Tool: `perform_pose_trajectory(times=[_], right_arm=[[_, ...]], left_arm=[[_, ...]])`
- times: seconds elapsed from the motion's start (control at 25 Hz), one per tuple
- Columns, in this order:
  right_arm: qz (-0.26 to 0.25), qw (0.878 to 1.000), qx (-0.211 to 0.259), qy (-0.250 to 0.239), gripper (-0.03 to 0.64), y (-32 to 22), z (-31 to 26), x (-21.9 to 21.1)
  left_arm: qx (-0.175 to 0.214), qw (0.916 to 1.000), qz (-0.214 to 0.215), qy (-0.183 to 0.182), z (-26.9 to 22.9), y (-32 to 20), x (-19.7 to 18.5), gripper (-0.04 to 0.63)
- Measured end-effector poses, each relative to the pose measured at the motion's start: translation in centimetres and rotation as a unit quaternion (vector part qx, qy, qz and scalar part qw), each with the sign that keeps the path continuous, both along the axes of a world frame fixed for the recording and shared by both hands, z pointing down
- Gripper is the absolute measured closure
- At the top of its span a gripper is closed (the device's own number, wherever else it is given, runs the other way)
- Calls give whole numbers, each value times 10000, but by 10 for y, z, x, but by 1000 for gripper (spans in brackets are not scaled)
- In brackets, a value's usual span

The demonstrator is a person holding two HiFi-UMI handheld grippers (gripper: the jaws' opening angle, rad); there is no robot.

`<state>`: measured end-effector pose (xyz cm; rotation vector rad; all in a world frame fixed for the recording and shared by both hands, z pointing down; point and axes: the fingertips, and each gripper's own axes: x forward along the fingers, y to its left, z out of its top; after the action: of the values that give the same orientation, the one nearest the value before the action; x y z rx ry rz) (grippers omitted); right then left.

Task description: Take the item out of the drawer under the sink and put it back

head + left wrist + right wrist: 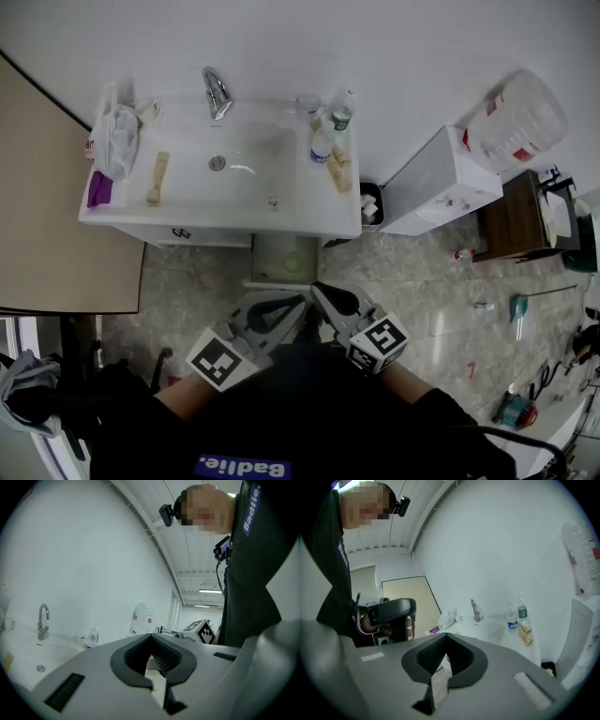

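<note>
Ahead, sink (pixel 234 195) with bottles (pixel 322 145) and bag (pixel 119 141); bin (pixel 371 204) beside.

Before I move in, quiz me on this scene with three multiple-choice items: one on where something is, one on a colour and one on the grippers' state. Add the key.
1. Where do the bottles stand?
A. On the counter, right of the tap
B. On the counter, left of the tap
C. None in view

2. What colour is the object at the counter's left end?
A. Red
B. Purple
C. Yellow

3. How are the left gripper and the right gripper?
A. Both wide open
B. Left holds a bottle
C. Both shut, empty

Key:
1 A: the head view shows them beside the basin, right of the tap.
2 B: it is plainly purple.
3 C: each gripper view shows jaws together with nothing between them.
</note>
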<state>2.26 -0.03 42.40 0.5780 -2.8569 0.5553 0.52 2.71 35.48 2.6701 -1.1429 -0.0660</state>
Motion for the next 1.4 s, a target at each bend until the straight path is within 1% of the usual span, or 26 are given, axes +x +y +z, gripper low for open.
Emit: perform_pose_trajectory(times=[0.2,0.36,0.56,0.88,1.08,1.2,1.4], right_arm=[[-159,9999,-40,49,615,-17,11,2],[-220,9996,-178,80,615,-28,24,4],[-389,9985,-139,367,615,-37,47,5],[-385,9948,-319,884,612,-60,101,7],[-364,9881,-673,1331,574,-73,156,5],[-379,9818,-917,1617,567,-77,192,4],[-533,9693,-900,2223,561,-82,243,-4]], left_arm=[[-64,9997,-216,-25,4,-15,0,591],[-124,9993,-352,-65,8,-22,2,591],[-210,9985,-481,-137,13,-21,3,591],[-383,9953,-868,-203,21,-22,-9,591],[-510,9929,-1053,-229,28,-23,-17,591],[-522,9920,-1119,-252,30,-22,-20,589],[-621,9901,-1233,-245,33,-22,-28,591]])
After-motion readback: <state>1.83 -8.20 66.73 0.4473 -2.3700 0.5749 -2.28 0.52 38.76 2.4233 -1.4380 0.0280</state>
